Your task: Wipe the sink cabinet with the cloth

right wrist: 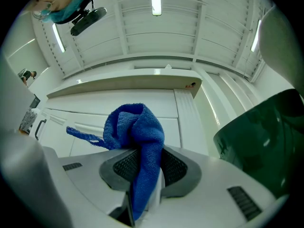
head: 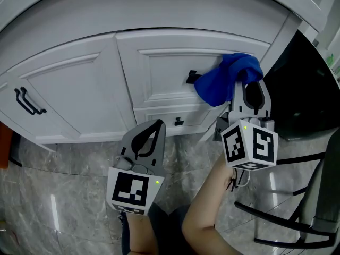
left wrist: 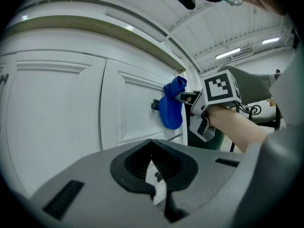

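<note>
Cloth (head: pixel 229 77), blue and bunched into a wad, sits in the upper right of the head view. It is pinched in the clenched jaws of the right tool (head: pixel 247 89) and appears pressed against a white door of the sink cabinet (head: pixel 164 57), just beside that door's black handle (head: pixel 192 77). The right gripper view shows why this grip suits wiping: the fabric runs down between both pads while its bulk balloons past the tips, so the soft wad, not the hard jaws, meets the paint. The left tool (head: pixel 156 126) hovers lower, near the frame's centre, with its jaws closed on nothing and apart from the cabinet. It seems parked clear of the wiping path. Wiping looks to be under way on this door, and the wider door at left (head: pixel 69 89) probably remains to be done.
</note>
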